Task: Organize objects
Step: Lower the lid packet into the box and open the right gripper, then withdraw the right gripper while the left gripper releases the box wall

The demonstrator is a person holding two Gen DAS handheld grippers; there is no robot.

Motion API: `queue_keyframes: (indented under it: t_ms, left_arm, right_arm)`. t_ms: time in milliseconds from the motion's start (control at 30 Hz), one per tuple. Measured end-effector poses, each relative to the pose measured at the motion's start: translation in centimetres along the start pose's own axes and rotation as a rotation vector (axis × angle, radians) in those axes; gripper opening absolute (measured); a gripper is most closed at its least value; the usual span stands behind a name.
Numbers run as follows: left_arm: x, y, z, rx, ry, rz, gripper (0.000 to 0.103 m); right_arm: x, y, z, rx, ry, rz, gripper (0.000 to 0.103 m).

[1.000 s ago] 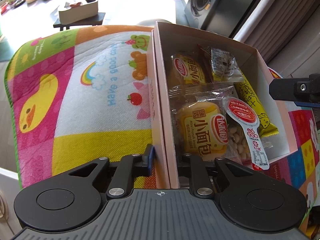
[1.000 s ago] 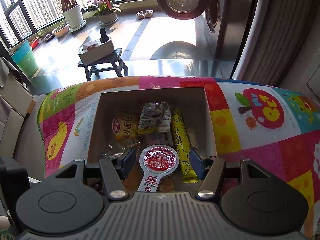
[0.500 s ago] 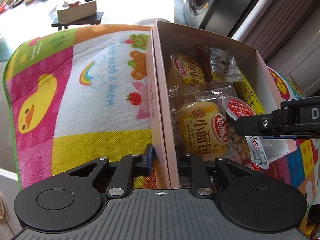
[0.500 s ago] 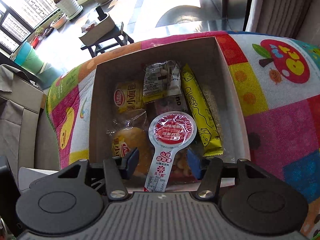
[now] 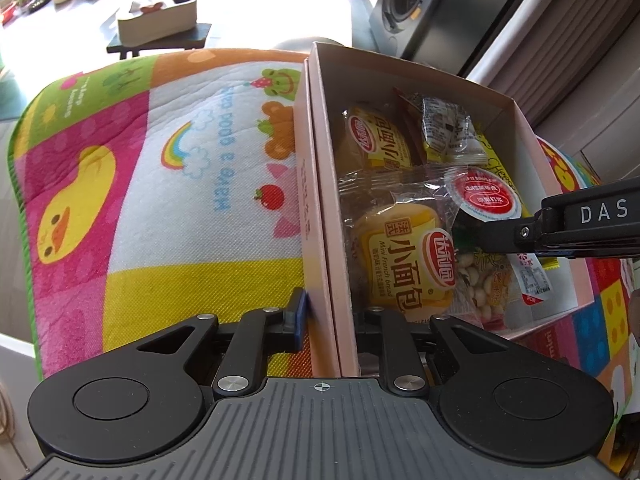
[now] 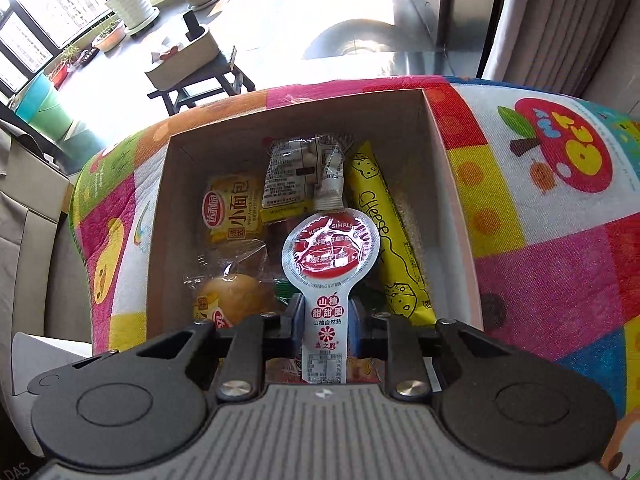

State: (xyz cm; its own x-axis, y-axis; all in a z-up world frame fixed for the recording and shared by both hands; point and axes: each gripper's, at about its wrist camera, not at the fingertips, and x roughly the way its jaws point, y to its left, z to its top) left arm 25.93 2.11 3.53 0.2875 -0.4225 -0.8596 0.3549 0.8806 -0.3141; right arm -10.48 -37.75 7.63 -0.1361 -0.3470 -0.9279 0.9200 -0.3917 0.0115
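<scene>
An open pink cardboard box (image 5: 320,200) (image 6: 448,184) stands on a colourful cartoon mat (image 5: 160,160). Inside lie two yellow mini bread packets (image 5: 404,264) (image 6: 232,212), a silver-and-yellow packet (image 6: 296,176), a yellow cheese stick (image 6: 384,232) and a bag of nuts (image 5: 480,284). On top rests a spoon-shaped snack packet with a round red lid (image 6: 330,252) (image 5: 486,200). My right gripper (image 6: 326,320) is shut on its white stem. In the left wrist view, one of my right gripper's fingers (image 5: 520,236) reaches in from the right. My left gripper (image 5: 330,320) is shut on the box's left wall.
Beyond the mat's far edge, a dark stool carrying a cream tray (image 6: 188,60) stands on the floor. Potted plants (image 6: 132,4) line the windows. A washing machine (image 5: 408,4) and grey curtains (image 6: 560,20) are at the back right.
My right gripper has come down into the box and its fingers, wide open before, have closed on the red-lidded packet's stem. My left gripper has kept its hold on the box wall.
</scene>
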Motion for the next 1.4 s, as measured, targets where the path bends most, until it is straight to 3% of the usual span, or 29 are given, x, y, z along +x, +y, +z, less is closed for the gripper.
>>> queue_keyframes:
  t_ms: [433, 633, 767, 867, 933, 1067, 1167, 1267, 1400]
  left_arm:
    - [0.0, -0.2, 0.0, -0.001, 0.000, 0.012, 0.019]
    - [0.0, -0.4, -0.1, 0.007, 0.002, 0.025, 0.019]
    - [0.0, -0.6, 0.1, 0.007, 0.004, 0.041, 0.017]
    - [0.1, -0.9, 0.2, 0.005, 0.004, 0.062, 0.017]
    - [0.2, -1.2, 0.3, 0.007, 0.004, 0.078, 0.017]
    - [0.6, -2.6, 0.7, 0.030, 0.000, 0.111, 0.017]
    - [1.2, -4.1, 1.2, 0.018, 0.011, 0.098, 0.017]
    - [2.2, -7.0, 2.4, 0.058, -0.002, 0.095, 0.017]
    - [4.2, -9.9, 4.5, 0.104, -0.070, 0.125, 0.013]
  right_arm:
    - [-1.0, 0.0, -0.8, -0.070, -0.047, 0.004, 0.022]
    - [-3.3, -0.9, -1.3, -0.136, -0.127, -0.049, 0.022]
    - [-4.5, -2.8, -1.9, -0.146, -0.185, -0.133, 0.022]
    - [-4.3, -4.6, -2.7, -0.156, -0.176, -0.192, 0.022]
    - [-4.0, -5.9, -3.2, -0.145, -0.154, -0.185, 0.024]
    - [-3.8, -7.1, -4.1, -0.150, -0.152, -0.152, 0.025]
    - [-3.8, -7.9, -4.0, -0.155, -0.161, -0.113, 0.018]
    - [-3.8, -8.8, -3.2, -0.201, -0.210, -0.171, 0.019]
    - [-3.4, -13.0, -0.9, -0.156, -0.216, -0.173, 0.019]
